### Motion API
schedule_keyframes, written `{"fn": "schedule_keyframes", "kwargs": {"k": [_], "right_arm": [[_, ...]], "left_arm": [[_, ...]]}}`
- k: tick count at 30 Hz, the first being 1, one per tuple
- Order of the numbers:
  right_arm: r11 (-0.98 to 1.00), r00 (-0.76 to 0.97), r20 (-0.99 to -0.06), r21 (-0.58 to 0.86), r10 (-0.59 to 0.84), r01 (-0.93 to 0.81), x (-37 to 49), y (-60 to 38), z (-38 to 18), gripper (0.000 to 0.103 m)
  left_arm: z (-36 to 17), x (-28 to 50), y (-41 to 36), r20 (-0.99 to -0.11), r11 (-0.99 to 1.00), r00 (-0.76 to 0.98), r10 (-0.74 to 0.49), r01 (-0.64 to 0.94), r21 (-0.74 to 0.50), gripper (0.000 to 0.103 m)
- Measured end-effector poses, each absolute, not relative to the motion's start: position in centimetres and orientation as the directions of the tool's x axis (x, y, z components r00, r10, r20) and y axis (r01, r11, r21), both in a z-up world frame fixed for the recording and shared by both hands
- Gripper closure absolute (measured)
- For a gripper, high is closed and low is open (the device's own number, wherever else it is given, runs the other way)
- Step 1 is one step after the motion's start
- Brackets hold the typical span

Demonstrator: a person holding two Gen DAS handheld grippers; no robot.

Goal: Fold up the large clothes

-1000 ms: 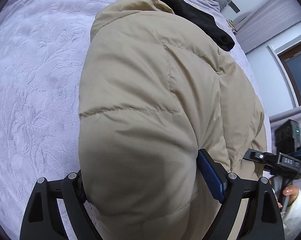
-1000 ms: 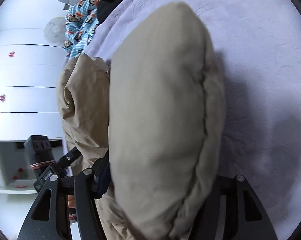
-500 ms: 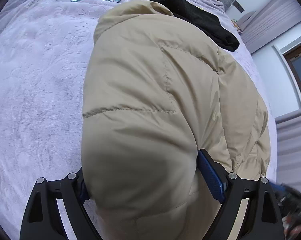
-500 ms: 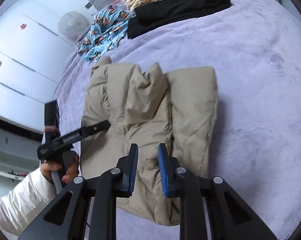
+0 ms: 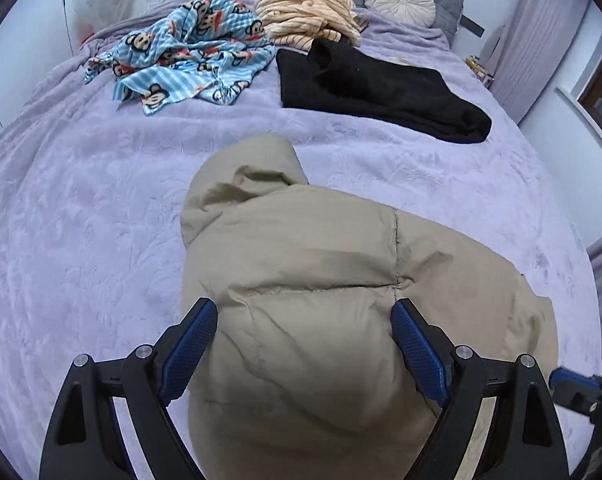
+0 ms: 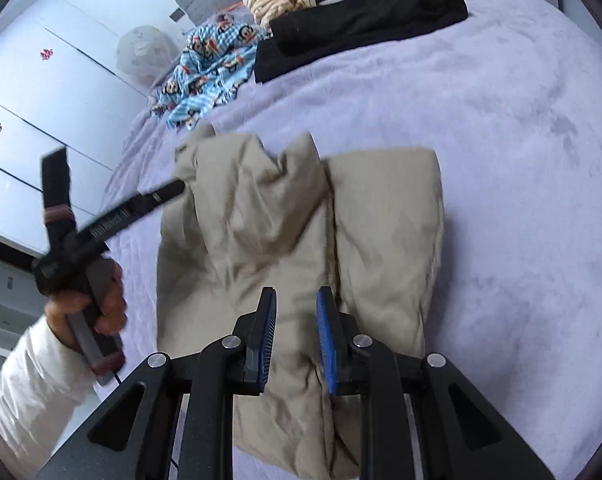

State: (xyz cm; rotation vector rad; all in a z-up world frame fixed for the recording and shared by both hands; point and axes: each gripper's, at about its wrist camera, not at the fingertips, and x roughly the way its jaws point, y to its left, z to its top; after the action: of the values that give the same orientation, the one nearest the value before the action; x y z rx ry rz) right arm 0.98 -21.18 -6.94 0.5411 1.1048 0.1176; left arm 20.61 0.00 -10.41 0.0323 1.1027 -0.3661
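— What do we have on the bed (image 5: pixel 81 240)?

— A tan puffer jacket (image 6: pixel 301 240), folded into a thick bundle, lies on the lilac bedspread at the near side. Our left tongs (image 5: pixel 303 334) stand wide apart, the blue pads (image 5: pixel 189 344) on either side of the padded edge and off the cloth. Seen from the right, a hand (image 6: pixel 97 304) in a white sleeve holds that tool at the jacket's left edge.

— And our right tongs (image 6: pixel 295 336)?

— Nearly together, with a narrow gap between the pads and nothing clamped; they hover above the bundle's near end.

— What else lies in view?

— At the far side, a black garment (image 5: pixel 381 88), a blue monkey-print cloth (image 5: pixel 181 64) and a striped cream garment (image 5: pixel 305 16), well apart from the jacket. A round cushion (image 5: pixel 401 0) sits against the grey headboard.
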Motion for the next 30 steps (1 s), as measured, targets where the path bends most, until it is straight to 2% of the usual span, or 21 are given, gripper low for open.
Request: {"fn": "schedule_keyframes", "kwargs": {"k": [3,6,8,12,21,26,30], "right_arm": [[0.843,0.491,-0.782,0.514,0.384,0.16,5.0,-21.5,-6.9,0.071],[0.868,0.456,-0.836,0.44,0.304,0.228,8.2,-21.3,-9.2,0.071],[0.866,0.409,-0.875,0.397,0.258,0.303,9.4,-21.8,-11.9,0.072],[0.834,0.375,-0.889,0.406,0.264,0.375,8.6,-23.6,-15.7,0.083],[0.864,0.351,-0.906,0.36,0.235,0.352,9.1,-23.0,-16.0,0.084],[0.852,0.349,-0.897,0.393,0.272,0.345,8.1,-23.4,-13.5,0.077],[0.868,0.376,-0.882,0.404,0.285,0.29,5.3,-22.5,-10.5,0.063]], "left_arm": [[-11.2,20.1,-2.2,-0.883,0.943,0.418,-0.213,0.325,-0.073,0.013],[-11.9,19.4,-4.0,-0.885,0.934,0.43,-0.178,0.358,-0.014,0.013],[-12.3,18.9,-5.0,-0.886,0.925,0.429,-0.177,0.381,0.0,0.013],[-13.1,18.2,-6.2,-0.883,0.919,0.442,-0.156,0.393,0.035,0.013],[-11.8,17.6,-5.4,-0.892,0.917,0.43,-0.139,0.397,0.049,0.012],[-9.2,15.3,-1.8,-0.886,0.926,0.435,-0.16,0.377,0.018,0.012],[-8.6,12.0,1.5,-0.894,0.936,0.422,-0.154,0.352,0.005,0.012]]}}
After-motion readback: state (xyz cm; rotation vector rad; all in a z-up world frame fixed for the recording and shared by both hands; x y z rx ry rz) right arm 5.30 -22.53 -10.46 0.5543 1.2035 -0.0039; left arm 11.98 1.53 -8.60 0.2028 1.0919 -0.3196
